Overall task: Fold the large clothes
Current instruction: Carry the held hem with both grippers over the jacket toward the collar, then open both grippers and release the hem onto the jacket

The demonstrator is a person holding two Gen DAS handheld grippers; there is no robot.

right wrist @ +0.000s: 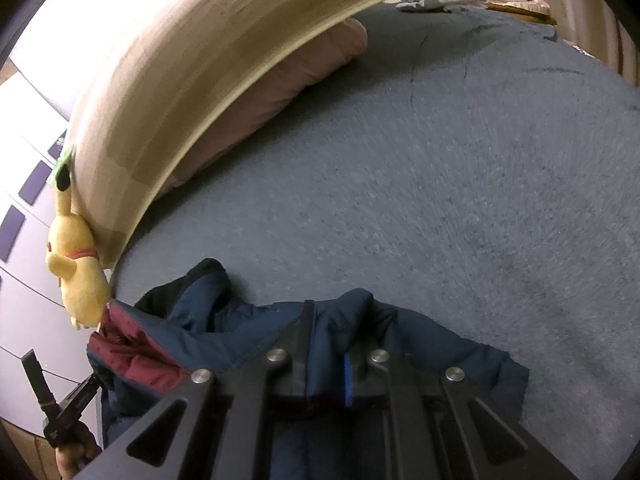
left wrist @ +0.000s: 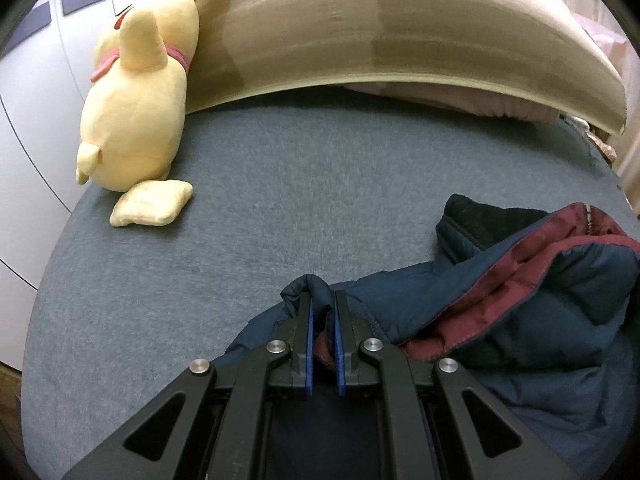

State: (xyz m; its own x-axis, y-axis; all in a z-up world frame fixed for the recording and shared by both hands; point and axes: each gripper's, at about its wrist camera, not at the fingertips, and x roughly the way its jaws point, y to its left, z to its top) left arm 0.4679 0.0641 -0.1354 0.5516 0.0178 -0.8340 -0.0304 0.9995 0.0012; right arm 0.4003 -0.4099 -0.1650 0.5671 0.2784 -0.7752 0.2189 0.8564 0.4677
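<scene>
Item: left gripper (left wrist: 323, 300), as I saw it through its own camera. Jaws all but closed on a bunched fold of the navy jacket (left wrist: 540, 304), blue pads pinching the cloth, maroon lining showing between them.

Item: right gripper (right wrist: 325, 312). Jaws closed on another navy fold of the same jacket, which draped over both fingers.

Item: jacket. It lay on the grey bed cover (left wrist: 256, 200), hanging from both grippers at the near edge. From the left gripper it spread off to the right, with maroon lining and dark collar turned up at the far right; from the right gripper it spread to the left. Its long axis ran side to side between the two grippers.

Item: yellow plush toy (left wrist: 136, 92), well apart from the jacket, leaning on the tan headboard (left wrist: 400, 40).

Item: pink pillow (right wrist: 280, 80), tucked under the headboard
</scene>
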